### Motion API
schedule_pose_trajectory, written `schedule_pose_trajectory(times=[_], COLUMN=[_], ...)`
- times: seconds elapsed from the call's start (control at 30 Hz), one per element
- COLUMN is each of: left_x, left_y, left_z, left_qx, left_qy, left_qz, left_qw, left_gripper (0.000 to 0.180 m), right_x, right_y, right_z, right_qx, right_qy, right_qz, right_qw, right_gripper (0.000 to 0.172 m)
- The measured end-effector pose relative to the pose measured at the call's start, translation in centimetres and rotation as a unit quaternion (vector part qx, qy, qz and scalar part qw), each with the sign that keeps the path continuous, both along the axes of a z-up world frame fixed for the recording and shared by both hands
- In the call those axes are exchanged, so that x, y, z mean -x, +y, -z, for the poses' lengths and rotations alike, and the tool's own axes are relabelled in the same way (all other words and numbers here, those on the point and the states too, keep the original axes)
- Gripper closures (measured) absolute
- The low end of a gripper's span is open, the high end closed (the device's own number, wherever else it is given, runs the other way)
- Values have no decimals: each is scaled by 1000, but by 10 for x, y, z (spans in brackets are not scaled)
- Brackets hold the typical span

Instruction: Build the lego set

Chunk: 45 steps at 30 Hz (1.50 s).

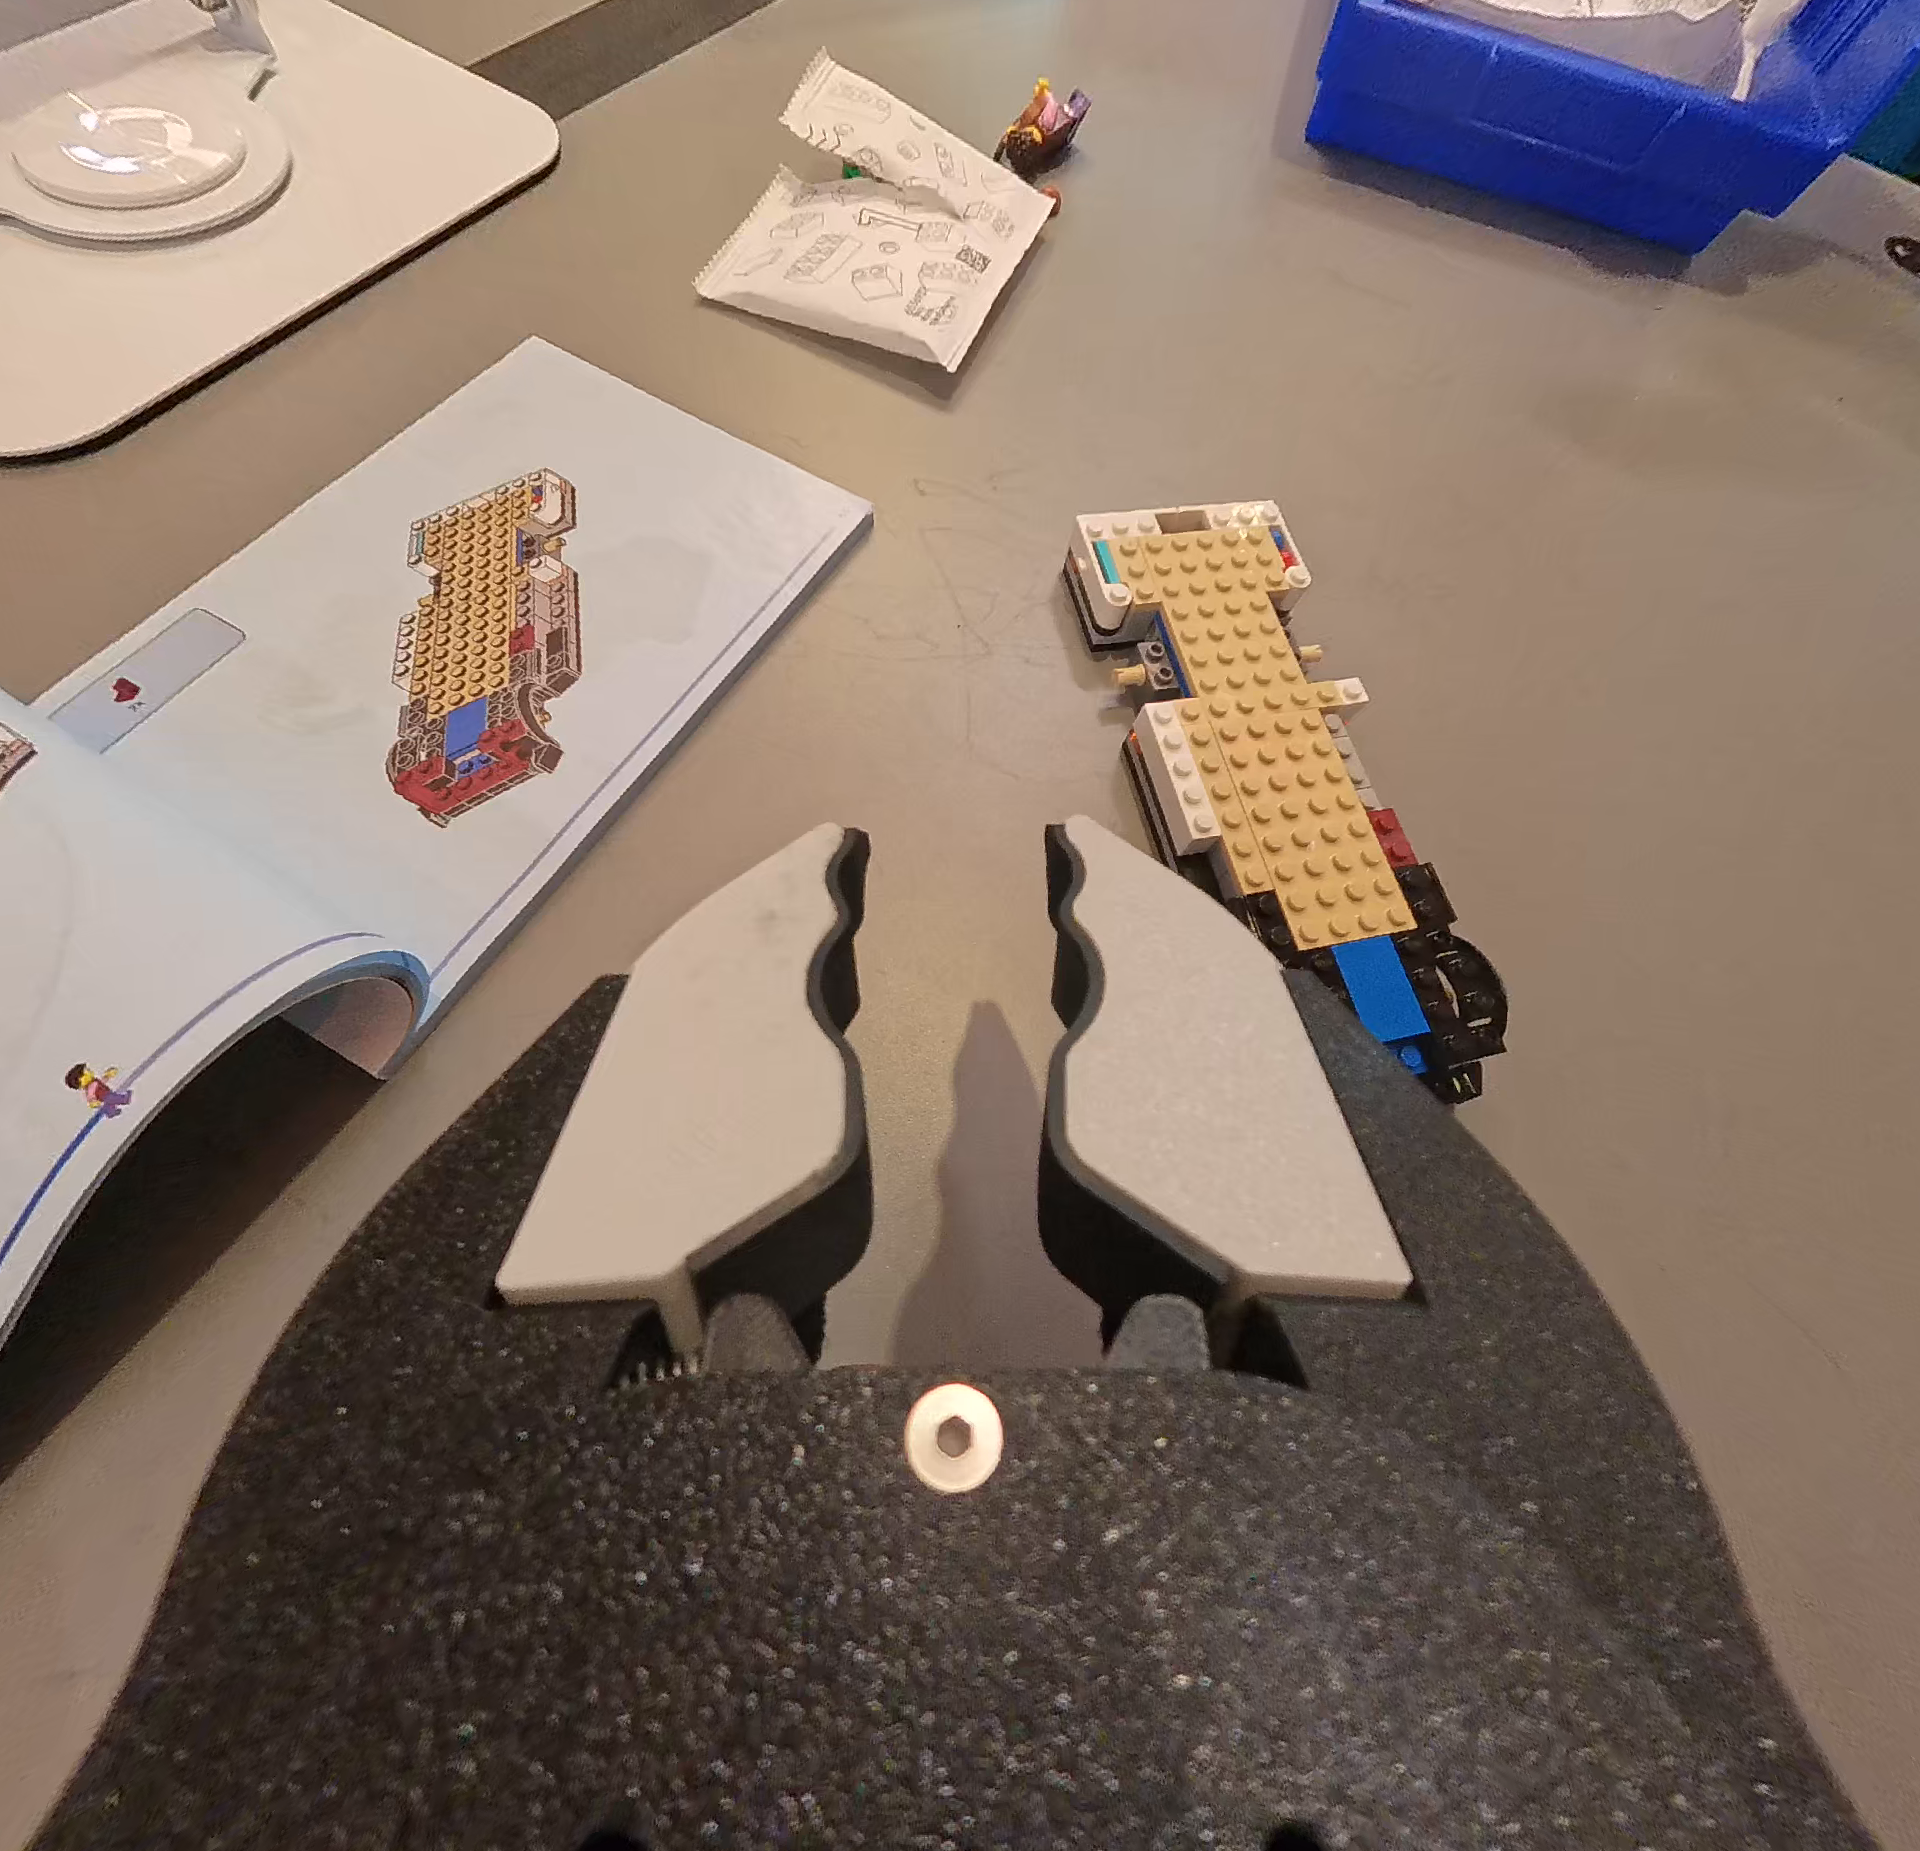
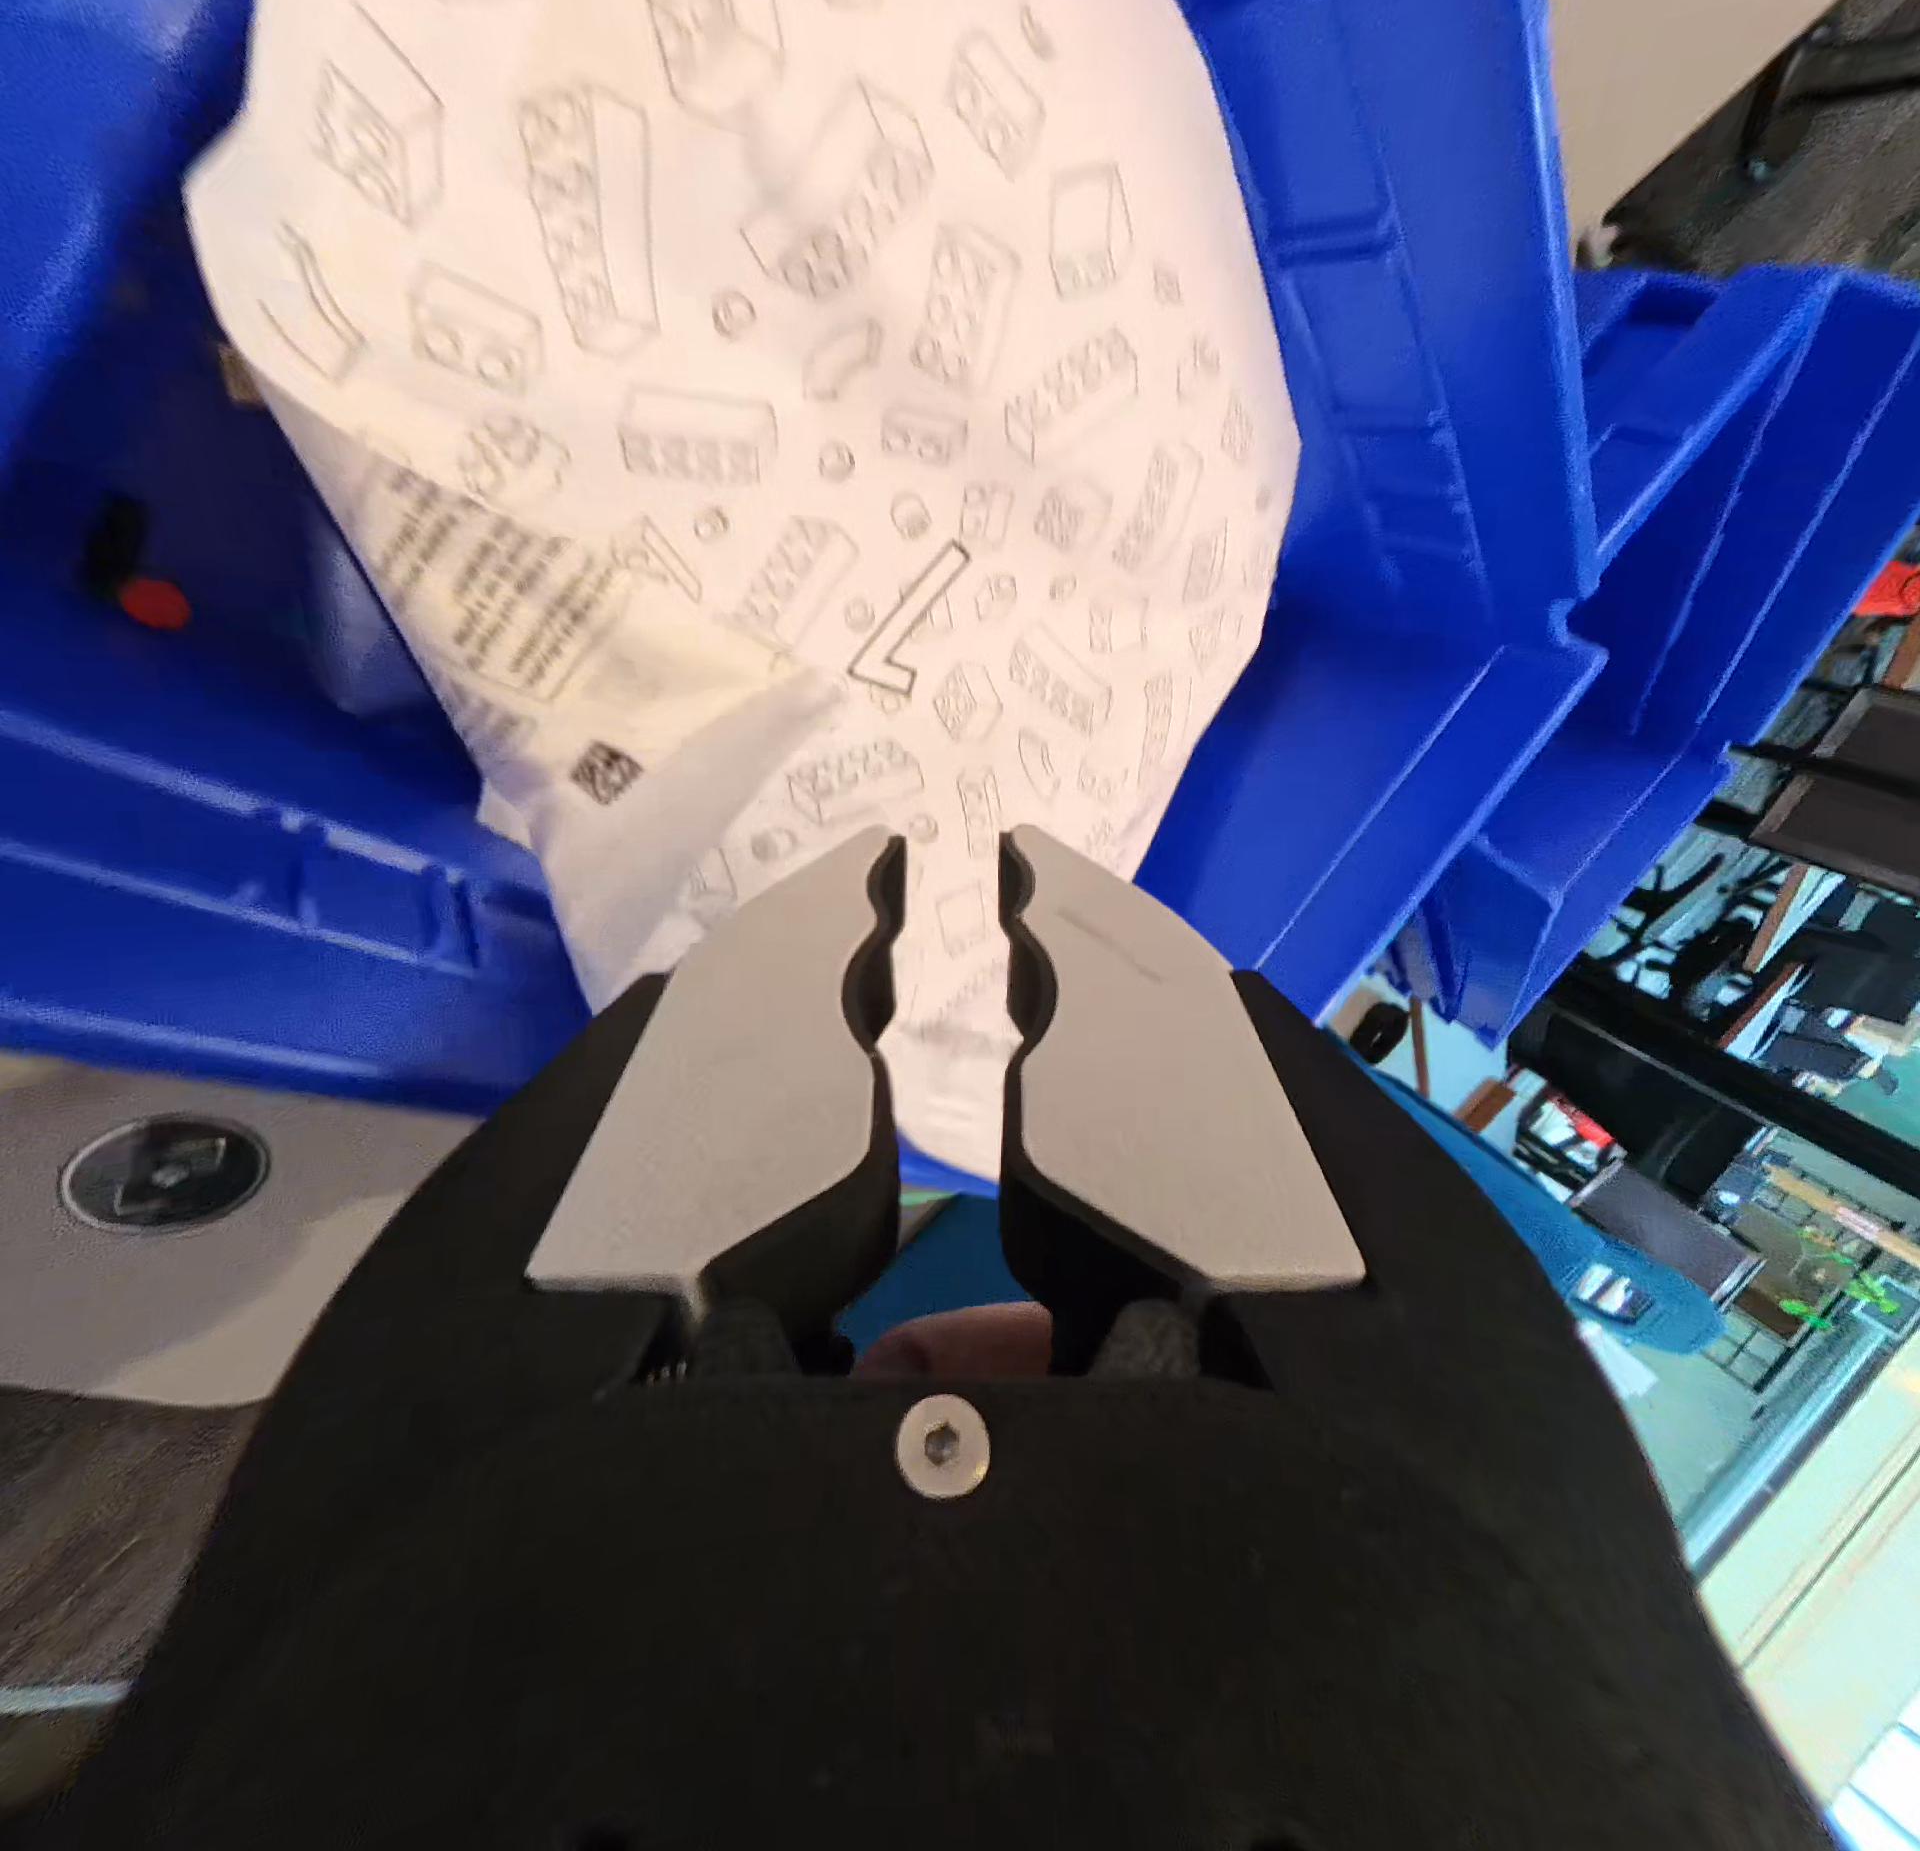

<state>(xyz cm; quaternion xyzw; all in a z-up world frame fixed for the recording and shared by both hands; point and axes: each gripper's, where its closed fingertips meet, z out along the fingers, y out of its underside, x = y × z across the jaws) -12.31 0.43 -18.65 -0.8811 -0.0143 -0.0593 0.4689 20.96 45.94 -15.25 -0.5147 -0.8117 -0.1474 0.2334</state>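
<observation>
Paper bag [image 2: 790,399], white and printed with little brick outlines, hangs in front of the blue bin [image 2: 1382,451], and its narrow lower end runs down between the fingers of my right tongs [image 2: 951,845]. Those fingers stand slightly apart, and I see neither pad pressing on the paper. The bag looks thin and soft, so I judge that a sound hold needs the pads square on the narrow end, not only the tips. Bin walls rise close on both sides of the bag, and a second bin [image 2: 1714,451] sits just to the right, so free room here is mostly straight up. My left tongs [image 1: 956,840] are spread wide with nothing in them over the grey table [image 1: 1558,658], where a bare strip runs between the open booklet [image 1: 312,762] and the brick model [image 1: 1257,752]. A torn bag [image 1: 883,243] lies farther off.
</observation>
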Motion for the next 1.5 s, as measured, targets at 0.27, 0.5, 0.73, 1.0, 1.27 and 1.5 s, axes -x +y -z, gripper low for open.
schedule_pose_trajectory(times=[0.27,0.5,0.73,1.0,1.27,1.5], left_x=[2,-3,-1,1,3,7], left_y=[0,1,1,1,0,-1], left_z=[2,1,1,-1,0,-2], left_qx=[4,1,-1,-5,-6,-10], left_qy=[-1,2,-3,-3,1,-1], left_qz=[-2,4,0,-3,-8,-14], left_qw=[1000,1000,1000,1000,1000,1000], left_gripper=[146,146,146,147,146,147], right_x=[-32,-61,-60,68,253,298], right_y=[-2,30,56,-2,-150,-189], right_z=[-47,-30,-1,-42,35,72], right_qx=[52,19,-14,-86,-80,-128], right_qy=[53,13,-65,28,80,121], right_qz=[56,127,177,41,-264,-370], right_qw=[996,992,982,995,958,912], right_gripper=[152,152,154,147,131,128])
